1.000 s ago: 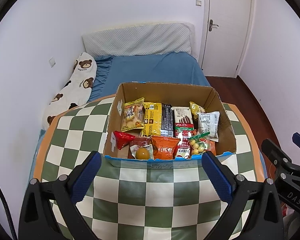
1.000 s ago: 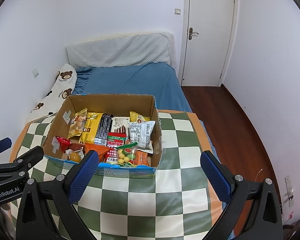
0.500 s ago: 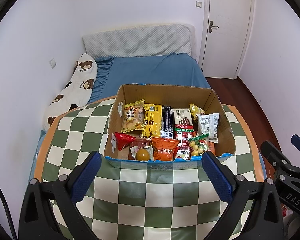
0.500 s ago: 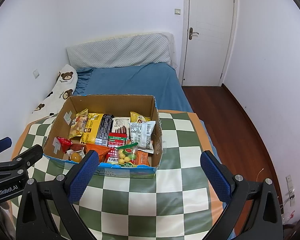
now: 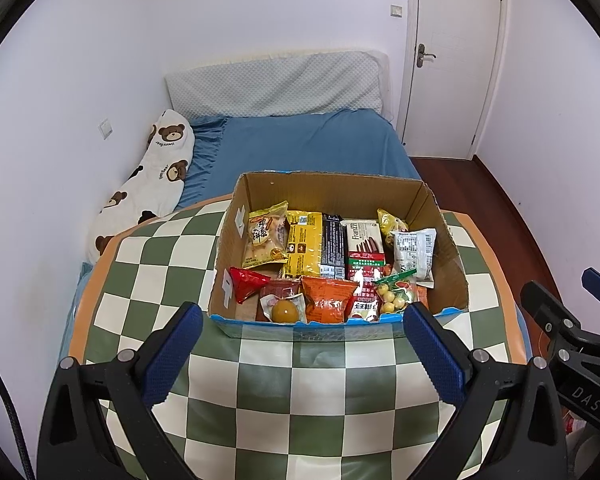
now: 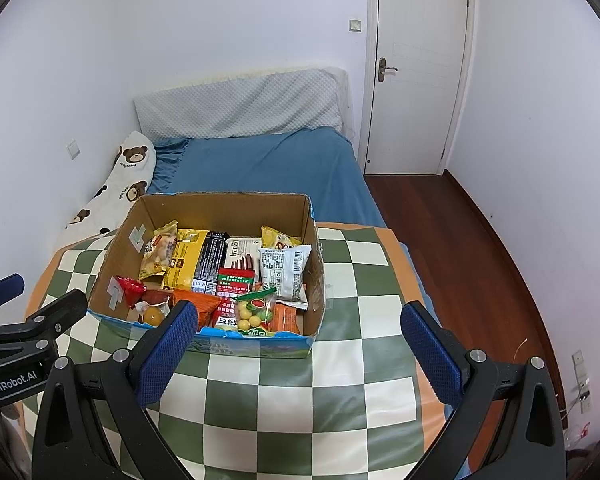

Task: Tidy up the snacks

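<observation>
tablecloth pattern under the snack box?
Green and cream checkerboard with an orange border; the tablecloth shows best in the left wrist view.

The cardboard box (image 5: 444,220) is matt brown with rough torn edges. Glossy plastic wrappers (image 5: 324,298) fill it. The checked tablecloth (image 5: 308,392) has a slight sheen. At centre right, the wooden floor (image 6: 452,232) gleams; the blue bedsheet (image 5: 300,148) is soft matt cloth.

"Franzzi" runs down a white wafer pack (image 5: 363,238) standing in the cardboard box (image 5: 452,256). "DAS" is printed on the right gripper (image 5: 580,322) at the right edge. "GenRobot.AI" is printed on the left gripper (image 6: 18,334) at the left edge. The bear pillow (image 5: 162,176) by the left wall carries small lettering, too tiny to read surely.
</observation>
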Tool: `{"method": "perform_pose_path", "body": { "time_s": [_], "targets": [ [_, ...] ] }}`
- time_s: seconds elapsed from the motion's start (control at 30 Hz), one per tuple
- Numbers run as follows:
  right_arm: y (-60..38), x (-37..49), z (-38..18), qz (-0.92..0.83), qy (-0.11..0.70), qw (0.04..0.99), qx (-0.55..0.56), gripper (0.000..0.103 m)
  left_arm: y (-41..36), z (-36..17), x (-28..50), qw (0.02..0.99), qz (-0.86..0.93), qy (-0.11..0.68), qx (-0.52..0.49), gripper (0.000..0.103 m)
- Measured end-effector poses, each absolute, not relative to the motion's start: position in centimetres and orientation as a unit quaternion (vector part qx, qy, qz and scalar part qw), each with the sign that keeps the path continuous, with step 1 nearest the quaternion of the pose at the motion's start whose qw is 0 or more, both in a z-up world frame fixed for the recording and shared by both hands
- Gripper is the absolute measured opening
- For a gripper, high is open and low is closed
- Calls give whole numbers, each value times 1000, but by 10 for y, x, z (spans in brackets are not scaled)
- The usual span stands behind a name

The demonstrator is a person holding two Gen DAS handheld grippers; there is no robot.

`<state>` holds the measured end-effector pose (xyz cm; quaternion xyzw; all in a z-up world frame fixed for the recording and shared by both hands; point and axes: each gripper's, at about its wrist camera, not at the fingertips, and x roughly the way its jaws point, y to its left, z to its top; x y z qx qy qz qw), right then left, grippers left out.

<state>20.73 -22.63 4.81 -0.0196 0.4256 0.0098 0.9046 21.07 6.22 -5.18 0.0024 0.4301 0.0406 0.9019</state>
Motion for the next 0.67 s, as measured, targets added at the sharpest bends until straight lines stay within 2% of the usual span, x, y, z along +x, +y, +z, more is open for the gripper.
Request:
{"method": "perform_pose_path", "body": {
  "time_s": [0.67],
  "targets": [
    [-226,205,49,8,422,906,-21,103,64,-47,207,904,39,425,2,103]
  ]
}}
